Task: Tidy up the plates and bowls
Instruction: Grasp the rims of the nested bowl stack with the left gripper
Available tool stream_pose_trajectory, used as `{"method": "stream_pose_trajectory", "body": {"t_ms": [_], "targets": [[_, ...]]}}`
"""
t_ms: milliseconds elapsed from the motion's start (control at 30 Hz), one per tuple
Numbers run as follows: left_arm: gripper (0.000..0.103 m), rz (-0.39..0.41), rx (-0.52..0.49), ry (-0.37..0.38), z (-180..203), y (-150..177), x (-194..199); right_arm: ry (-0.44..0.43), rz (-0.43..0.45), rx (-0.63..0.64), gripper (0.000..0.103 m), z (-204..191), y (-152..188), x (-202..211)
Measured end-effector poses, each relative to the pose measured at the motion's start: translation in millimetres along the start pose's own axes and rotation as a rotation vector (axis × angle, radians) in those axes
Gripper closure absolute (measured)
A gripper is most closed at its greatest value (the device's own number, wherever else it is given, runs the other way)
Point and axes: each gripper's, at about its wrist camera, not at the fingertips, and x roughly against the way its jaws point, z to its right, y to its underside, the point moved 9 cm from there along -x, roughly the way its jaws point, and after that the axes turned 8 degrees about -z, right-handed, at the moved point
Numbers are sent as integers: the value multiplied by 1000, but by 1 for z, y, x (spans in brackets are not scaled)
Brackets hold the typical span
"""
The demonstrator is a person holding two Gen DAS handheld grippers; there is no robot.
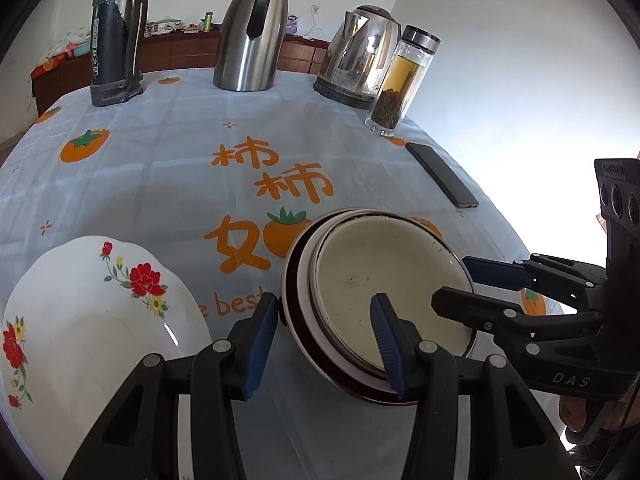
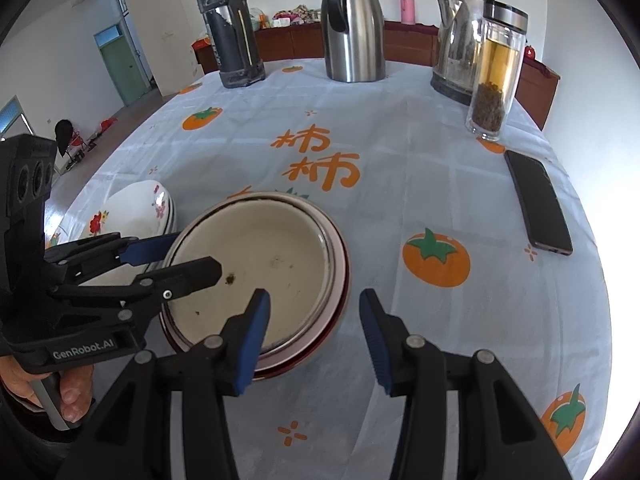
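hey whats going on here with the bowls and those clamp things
A person is tidying dishes on a table with a handheld gripper in each hand. Both straddle opposite rims of the stacked bowls: the left gripper and the right gripper each have one finger inside the top bowl and one outside, jaws open, not yet pinching. The floral plates sit beside the stack, untouched.

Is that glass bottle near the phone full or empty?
Partly full. The glass bottle stands upright, lid on, with amber liquid above dark tea leaves settled at its bottom; its top part looks clear.
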Motion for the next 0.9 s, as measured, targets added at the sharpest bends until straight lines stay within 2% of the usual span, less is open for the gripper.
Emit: {"method": "stream_pose_trajectory", "body": {"t_ms": [200, 400, 600, 900], "targets": [[52, -11, -17, -28, 1, 4, -4, 28, 9, -10, 71, 0, 1, -2], [52, -32, -3, -5, 1, 6, -7, -15, 13, -58, 73, 7, 0, -5], [52, -30, 4, 2, 2, 7, -6, 5, -4, -55, 74, 7, -1, -9], [52, -37, 44, 28, 0, 7, -3, 21, -16, -60, 85, 8, -4, -2]]}}
